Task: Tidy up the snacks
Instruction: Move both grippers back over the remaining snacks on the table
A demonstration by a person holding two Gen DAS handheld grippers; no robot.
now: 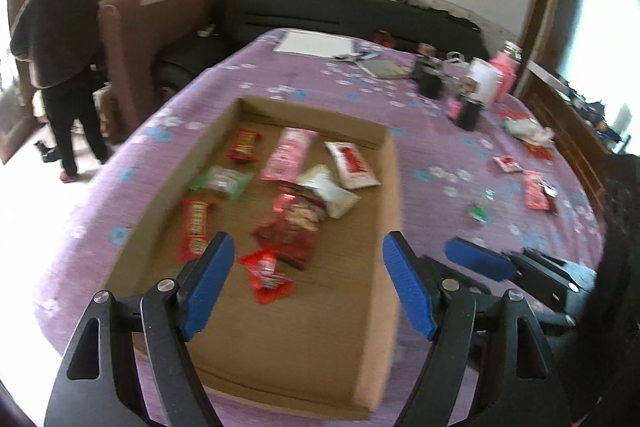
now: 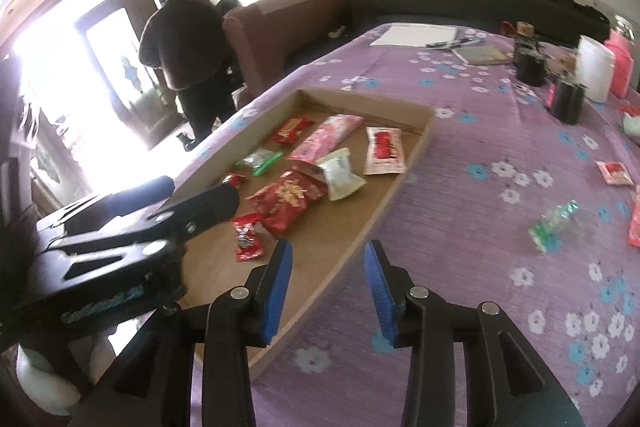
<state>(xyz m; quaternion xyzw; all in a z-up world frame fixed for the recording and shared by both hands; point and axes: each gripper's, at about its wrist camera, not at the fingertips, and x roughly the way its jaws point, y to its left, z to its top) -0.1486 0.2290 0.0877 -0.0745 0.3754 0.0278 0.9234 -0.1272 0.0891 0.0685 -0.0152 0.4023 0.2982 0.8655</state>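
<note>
Purple tabletop (image 2: 460,227): most snacks lie in the box (image 1: 394,187) mid-frame. Both hand-held grippers, left (image 1: 308,281) and right (image 2: 328,291), gape empty. Right-edge strays (image 2: 554,223) might be missed or knocked off.

light: daylit, doorway (image 2: 80,75) blown white | blur: slight motion smear | edges: fisheye bend, dark corners
</note>
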